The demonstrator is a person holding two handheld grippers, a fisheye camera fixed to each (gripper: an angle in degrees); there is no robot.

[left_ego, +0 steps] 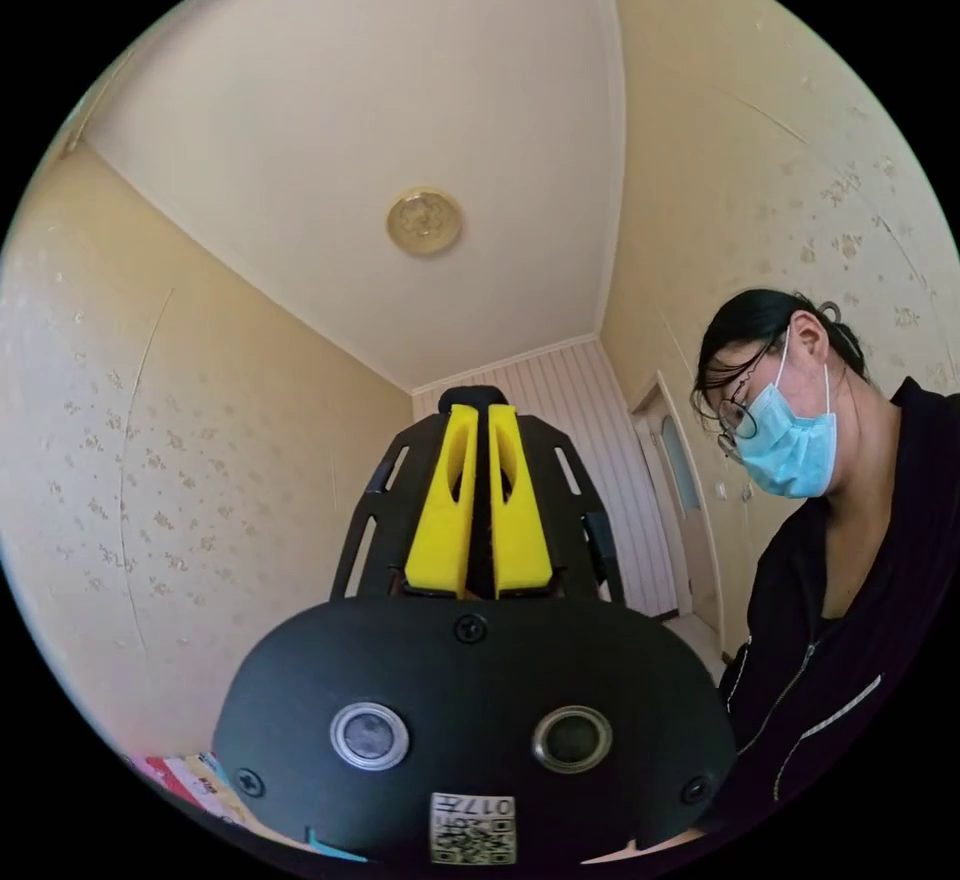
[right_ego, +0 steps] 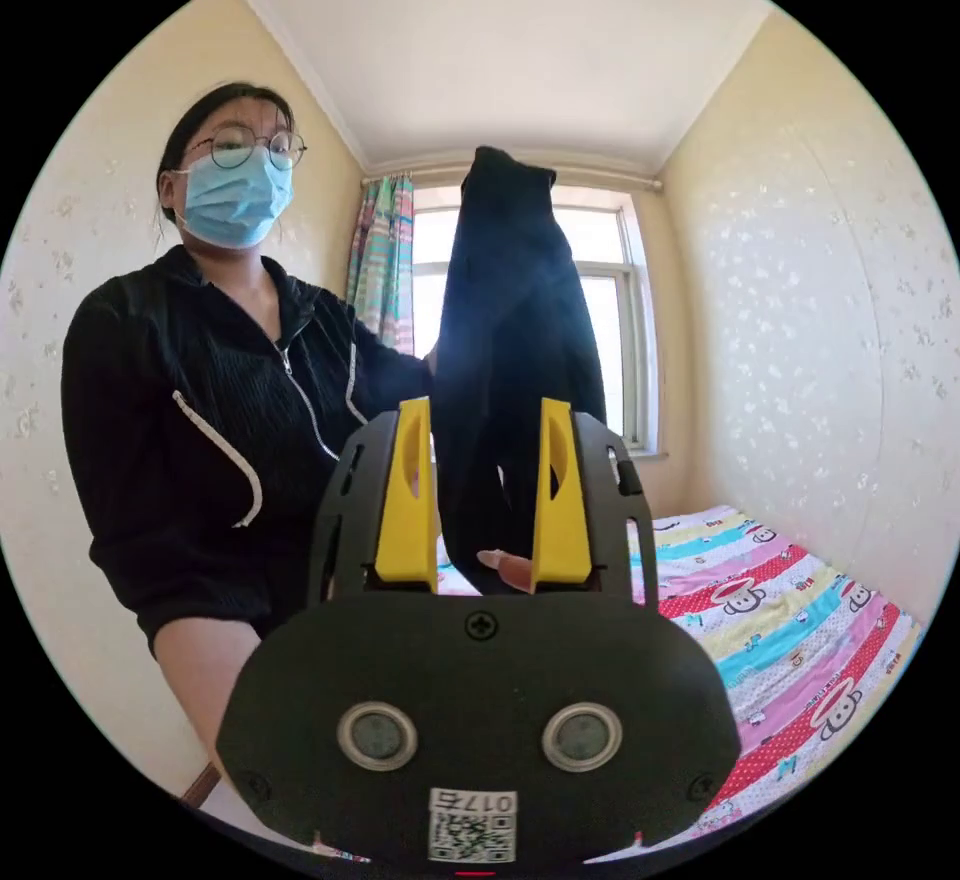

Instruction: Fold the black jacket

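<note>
The black jacket (right_ego: 515, 340) hides the window's (right_ego: 600, 320) middle, the right gripper's (right_ego: 483, 440) body covers the jacket's lower end — and whether the jaws pinch it is unclear.

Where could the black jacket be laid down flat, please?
The striped cartoon-print bed sheet lies bare between the right gripper and the pale wallpapered wall. Near the gripper's yellow fingers it is crowded: the black fabric jacket hangs there.

Black jacket (right_ego: 510, 340) between right gripper (right_ego: 483, 495) parted fingers (right_ego: 408, 500), above bed (right_ego: 800, 620)
</note>
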